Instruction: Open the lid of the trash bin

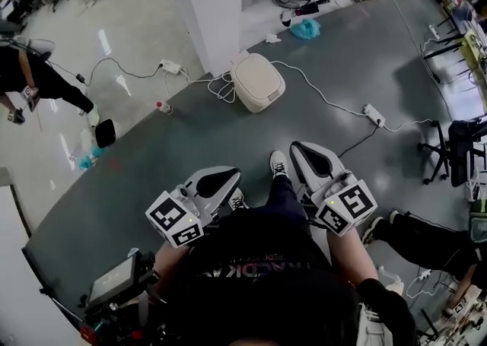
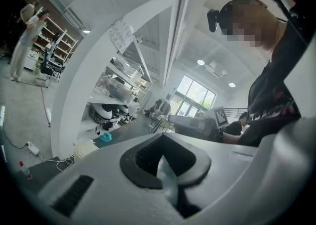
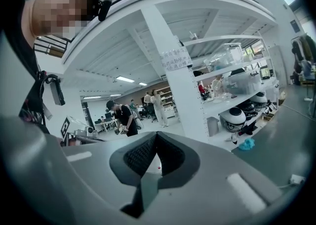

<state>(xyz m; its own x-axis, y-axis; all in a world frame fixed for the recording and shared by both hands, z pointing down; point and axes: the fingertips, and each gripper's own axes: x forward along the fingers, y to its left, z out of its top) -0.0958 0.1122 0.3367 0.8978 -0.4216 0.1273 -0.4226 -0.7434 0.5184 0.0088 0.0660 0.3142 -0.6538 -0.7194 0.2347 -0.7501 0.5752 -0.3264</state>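
Trash bin point(image 1: 257, 82): cream, rounded, lid down, standing on the grey floor point(image 1: 152, 177) at the foot of a white pillar point(image 1: 209, 10), with white cables point(image 1: 319, 93) trailing past it. It is well ahead of both grippers and touched by neither. Left gripper point(image 1: 219, 182): jaws pressed together, nothing between them, held low in front of the person's body. Right gripper point(image 1: 310, 156): jaws likewise closed and empty, just beside the person's shoe point(image 1: 278, 163).
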